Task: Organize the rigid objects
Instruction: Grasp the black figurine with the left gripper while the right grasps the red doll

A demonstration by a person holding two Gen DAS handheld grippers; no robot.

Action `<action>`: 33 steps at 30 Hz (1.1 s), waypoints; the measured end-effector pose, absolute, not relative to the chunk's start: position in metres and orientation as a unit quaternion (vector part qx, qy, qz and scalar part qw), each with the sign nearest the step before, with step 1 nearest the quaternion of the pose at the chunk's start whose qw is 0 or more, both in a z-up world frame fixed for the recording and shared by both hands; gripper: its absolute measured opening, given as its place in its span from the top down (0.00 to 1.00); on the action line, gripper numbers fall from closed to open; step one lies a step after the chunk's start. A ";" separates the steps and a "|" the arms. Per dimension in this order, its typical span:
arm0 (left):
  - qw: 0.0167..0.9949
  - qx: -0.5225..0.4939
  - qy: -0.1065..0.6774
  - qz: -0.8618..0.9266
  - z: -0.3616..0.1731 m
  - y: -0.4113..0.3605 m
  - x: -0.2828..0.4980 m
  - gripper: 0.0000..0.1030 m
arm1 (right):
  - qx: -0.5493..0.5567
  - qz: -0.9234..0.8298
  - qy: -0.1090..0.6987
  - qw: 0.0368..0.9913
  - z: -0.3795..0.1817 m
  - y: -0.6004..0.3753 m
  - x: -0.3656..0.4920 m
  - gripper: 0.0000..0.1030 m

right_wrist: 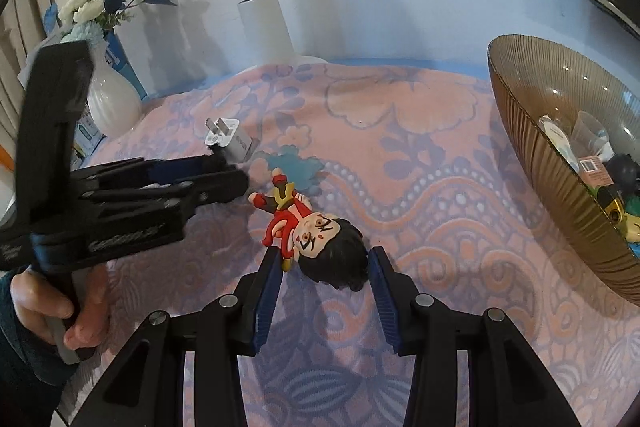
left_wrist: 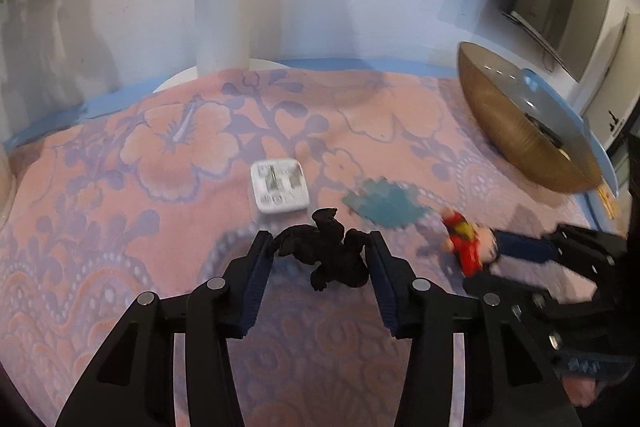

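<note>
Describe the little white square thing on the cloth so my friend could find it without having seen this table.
Start at the tall white lamp post at the back of the pink flowered tablecloth and come forward to mid-table. There lies a white plug adapter, beside a teal patch and behind a black figurine. It alone is white, boxy, with metal prongs.

Both views look forward and down along their own fingers, low and close over the pink patterned cloth, toward the pale wall. The left wrist view has the bowl at its right edge. The right wrist view, set further right, shows it larger. The 2 views share the white charger, red doll and white post.
</note>
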State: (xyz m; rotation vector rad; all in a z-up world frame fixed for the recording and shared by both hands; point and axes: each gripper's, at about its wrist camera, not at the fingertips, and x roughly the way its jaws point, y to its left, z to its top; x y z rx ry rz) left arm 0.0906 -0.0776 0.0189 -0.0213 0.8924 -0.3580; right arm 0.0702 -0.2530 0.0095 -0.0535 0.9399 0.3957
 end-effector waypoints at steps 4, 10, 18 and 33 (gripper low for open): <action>0.883 -0.027 0.421 -0.207 0.030 -0.070 0.048 0.57 | -0.026 0.184 0.466 0.865 0.013 -0.251 0.055 0.58; 0.880 -0.008 0.425 -0.212 0.026 -0.063 -0.011 0.57 | 0.019 0.166 0.502 0.848 0.017 -0.256 0.017 0.58; 0.888 0.004 0.413 -0.204 0.019 -0.061 -0.023 0.56 | 0.018 0.173 0.509 0.843 0.014 -0.263 -0.013 0.41; 0.886 0.000 0.418 -0.202 0.017 -0.059 -0.023 0.56 | -0.007 0.188 0.503 0.843 0.007 -0.242 0.025 0.43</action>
